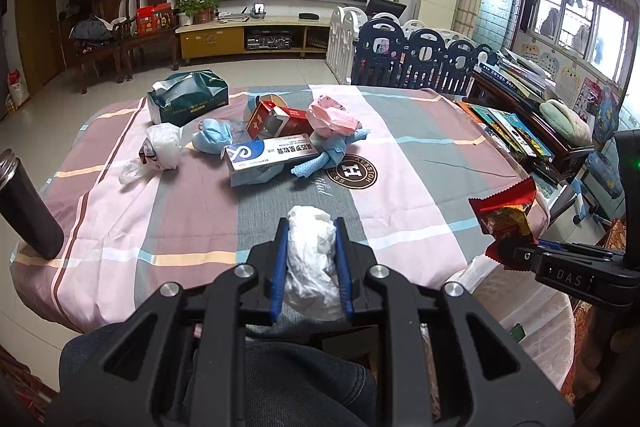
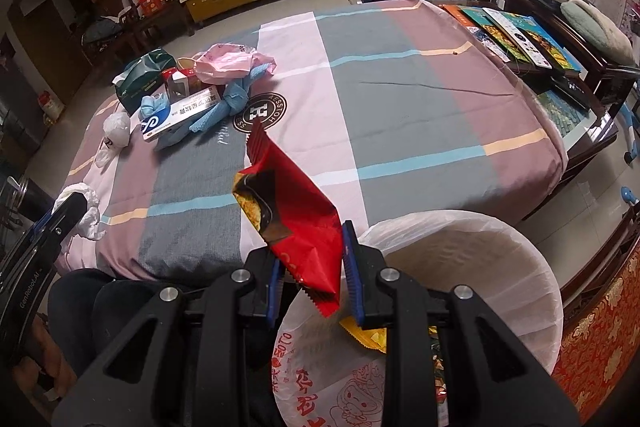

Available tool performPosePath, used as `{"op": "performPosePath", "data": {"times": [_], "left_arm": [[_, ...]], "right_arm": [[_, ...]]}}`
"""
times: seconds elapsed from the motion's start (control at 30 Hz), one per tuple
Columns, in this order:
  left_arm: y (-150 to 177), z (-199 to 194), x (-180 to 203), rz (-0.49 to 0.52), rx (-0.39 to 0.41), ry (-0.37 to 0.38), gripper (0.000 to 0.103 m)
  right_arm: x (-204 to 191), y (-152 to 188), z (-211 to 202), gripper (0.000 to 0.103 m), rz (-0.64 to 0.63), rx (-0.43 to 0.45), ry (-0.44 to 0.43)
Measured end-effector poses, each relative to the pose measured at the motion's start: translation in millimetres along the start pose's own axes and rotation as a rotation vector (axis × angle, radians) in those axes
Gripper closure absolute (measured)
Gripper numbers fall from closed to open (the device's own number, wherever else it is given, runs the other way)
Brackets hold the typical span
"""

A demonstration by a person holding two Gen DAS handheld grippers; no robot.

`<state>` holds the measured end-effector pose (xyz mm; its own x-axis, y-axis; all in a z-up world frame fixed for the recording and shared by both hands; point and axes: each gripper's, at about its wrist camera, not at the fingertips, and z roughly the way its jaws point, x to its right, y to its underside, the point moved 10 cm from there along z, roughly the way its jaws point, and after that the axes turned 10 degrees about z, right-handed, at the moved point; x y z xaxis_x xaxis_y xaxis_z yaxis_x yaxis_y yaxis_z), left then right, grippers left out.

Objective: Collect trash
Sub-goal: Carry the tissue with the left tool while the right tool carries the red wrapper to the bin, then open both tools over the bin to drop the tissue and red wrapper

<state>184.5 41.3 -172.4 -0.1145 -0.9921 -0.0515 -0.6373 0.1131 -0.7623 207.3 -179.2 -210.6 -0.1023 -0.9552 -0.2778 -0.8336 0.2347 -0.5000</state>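
My left gripper (image 1: pixel 310 227) is shut on a crumpled white plastic bag (image 1: pixel 310 259), held over the near edge of the table; it also shows at the left of the right wrist view (image 2: pixel 78 205). My right gripper (image 2: pixel 310 251) is shut on a red snack wrapper (image 2: pixel 296 203), held above the rim of a bin lined with a white bag (image 2: pixel 480 259); the wrapper also shows in the left wrist view (image 1: pixel 506 211). More trash lies on the table: a blue-white box (image 1: pixel 270 153), a red box (image 1: pixel 276 121), a pink bag (image 1: pixel 332 117), a blue mask (image 1: pixel 212 139), a white bag (image 1: pixel 162 147).
A green tissue pack (image 1: pixel 188 99) sits at the table's far left. A dark flask (image 1: pixel 28 211) stands at the left edge. A knotted blue cloth (image 1: pixel 332 151) lies among the trash. A side table with books (image 1: pixel 516 115) stands to the right. The striped tablecloth (image 2: pixel 420 107) covers the table.
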Motion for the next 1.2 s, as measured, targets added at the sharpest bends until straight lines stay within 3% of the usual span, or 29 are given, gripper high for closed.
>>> {"op": "performPosePath", "data": {"times": [0.3, 0.4, 0.57, 0.7, 0.77, 0.83, 0.9, 1.0, 1.07, 1.13, 1.2], "left_arm": [[-0.9, 0.1, 7.9, 0.01, -0.003, 0.025, 0.08], [5.9, 3.9, 23.1, -0.02, -0.031, 0.142, 0.08], [20.1, 9.1, 65.0, 0.016, -0.089, 0.253, 0.08], [35.7, 5.5, 118.9, 0.092, -0.125, 0.39, 0.08], [45.6, 4.8, 143.4, 0.104, -0.157, 0.48, 0.08], [58.7, 4.6, 170.8, 0.123, -0.199, 0.579, 0.08], [70.0, 4.1, 194.9, 0.153, -0.231, 0.649, 0.08], [83.3, 3.7, 221.1, 0.192, -0.268, 0.715, 0.079], [91.0, 5.3, 236.9, 0.216, -0.295, 0.74, 0.072], [95.5, 8.4, 245.3, 0.227, -0.312, 0.738, 0.041], [95.8, 9.1, 247.5, 0.21, -0.311, 0.742, 0.033]], "right_arm": [[16.1, -2.4, -19.1, 0.076, -0.012, 0.018, 0.01], [38.9, 0.0, -32.9, 0.076, -0.009, 0.024, 0.03], [88.2, 23.6, -42.9, 0.076, 0.006, -0.008, 0.073], [128.8, 59.1, -25.2, 0.075, 0.069, -0.11, 0.1], [142.0, 72.7, -16.9, 0.067, 0.104, -0.155, 0.101], [155.4, 74.7, -15.6, 0.043, 0.172, -0.153, 0.1], [167.9, 64.1, -24.2, 0.035, 0.261, -0.108, 0.067], [183.6, 48.5, -37.4, 0.035, 0.332, -0.055, 0.05], [190.8, 40.5, -45.0, 0.035, 0.347, -0.021, 0.058], [195.0, 38.1, -48.9, 0.035, 0.358, -0.006, 0.057], [196.6, 38.4, -50.1, 0.035, 0.366, -0.002, 0.049]]}}
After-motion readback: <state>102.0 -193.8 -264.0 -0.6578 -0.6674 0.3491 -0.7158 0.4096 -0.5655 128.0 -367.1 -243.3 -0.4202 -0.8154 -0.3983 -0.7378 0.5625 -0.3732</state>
